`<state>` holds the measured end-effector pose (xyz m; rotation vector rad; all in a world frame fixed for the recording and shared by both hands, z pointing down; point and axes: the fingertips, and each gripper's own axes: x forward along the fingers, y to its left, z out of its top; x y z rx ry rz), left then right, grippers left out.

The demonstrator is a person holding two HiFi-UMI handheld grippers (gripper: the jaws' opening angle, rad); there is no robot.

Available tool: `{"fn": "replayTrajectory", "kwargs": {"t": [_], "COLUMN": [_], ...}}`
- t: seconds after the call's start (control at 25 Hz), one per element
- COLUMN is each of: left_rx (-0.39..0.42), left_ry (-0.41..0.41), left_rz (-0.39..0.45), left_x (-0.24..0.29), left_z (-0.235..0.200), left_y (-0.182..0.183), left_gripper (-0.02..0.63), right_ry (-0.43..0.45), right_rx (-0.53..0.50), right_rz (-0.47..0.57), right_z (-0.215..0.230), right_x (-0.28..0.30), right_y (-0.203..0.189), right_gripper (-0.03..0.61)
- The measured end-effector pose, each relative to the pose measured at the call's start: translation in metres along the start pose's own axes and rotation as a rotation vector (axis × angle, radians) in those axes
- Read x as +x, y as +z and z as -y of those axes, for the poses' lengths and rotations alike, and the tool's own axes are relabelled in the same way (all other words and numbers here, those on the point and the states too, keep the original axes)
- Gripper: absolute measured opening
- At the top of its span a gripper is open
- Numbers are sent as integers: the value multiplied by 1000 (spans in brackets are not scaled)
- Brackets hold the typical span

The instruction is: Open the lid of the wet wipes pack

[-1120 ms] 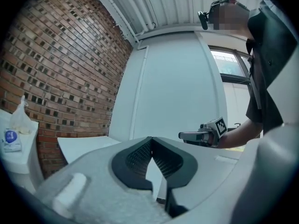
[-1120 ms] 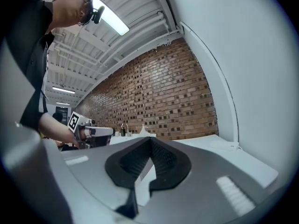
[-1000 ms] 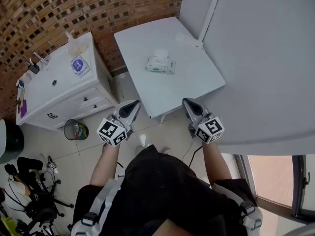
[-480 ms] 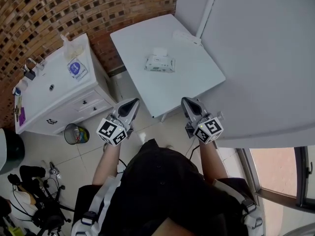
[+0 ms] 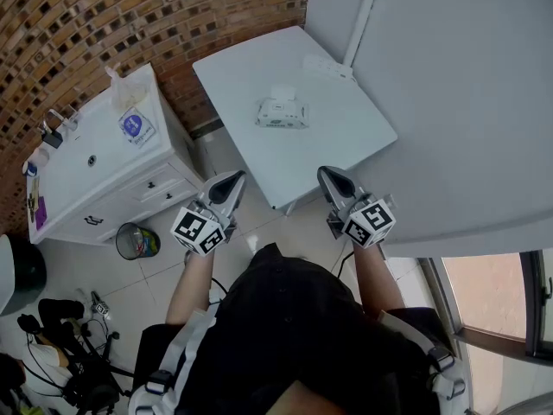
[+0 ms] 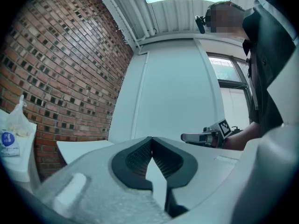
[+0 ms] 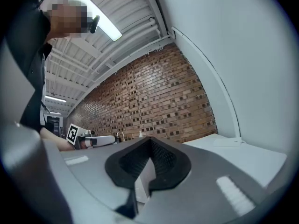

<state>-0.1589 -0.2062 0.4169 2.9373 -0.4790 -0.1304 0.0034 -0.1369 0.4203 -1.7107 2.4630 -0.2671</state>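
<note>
A white wet wipes pack [image 5: 282, 113] lies flat on the white table [image 5: 242, 67], near its middle, with its lid down. My left gripper [image 5: 232, 179] is shut and empty, held over the floor just short of the table's near edge. My right gripper [image 5: 330, 175] is likewise shut and empty, at the table's near right corner. Both are well short of the pack. In the left gripper view the closed left gripper [image 6: 150, 142] points level over the tabletop, and the right gripper [image 6: 198, 137] shows beyond it. In the right gripper view the jaws meet at the tip of the right gripper [image 7: 150, 142].
A white dresser [image 5: 95, 167] with small items on top stands left of the table against a brick wall [image 5: 130, 15]. A small bin [image 5: 136, 241] sits on the floor by it. A white wall panel [image 5: 458, 102] runs along the right.
The head view has shifted slightly, so the table and pack sit a little higher in the frame. Both grippers have edged toward the table, still shut.
</note>
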Motion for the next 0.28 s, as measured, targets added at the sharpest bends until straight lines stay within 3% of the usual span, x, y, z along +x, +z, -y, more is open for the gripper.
{"fn": "replayTrajectory", "kwargs": {"t": [0.28], "left_rx": [-7], "left_ry": [-6], "left_rz": [-10], "left_x": [3], "left_z": [1], "left_y": [3], "left_gripper": [2], "right_ry": [9], "right_rx": [-7], "right_rz": [1], "right_z": [4], "right_x": [4], "right_y": [2], "right_gripper": [5]}}
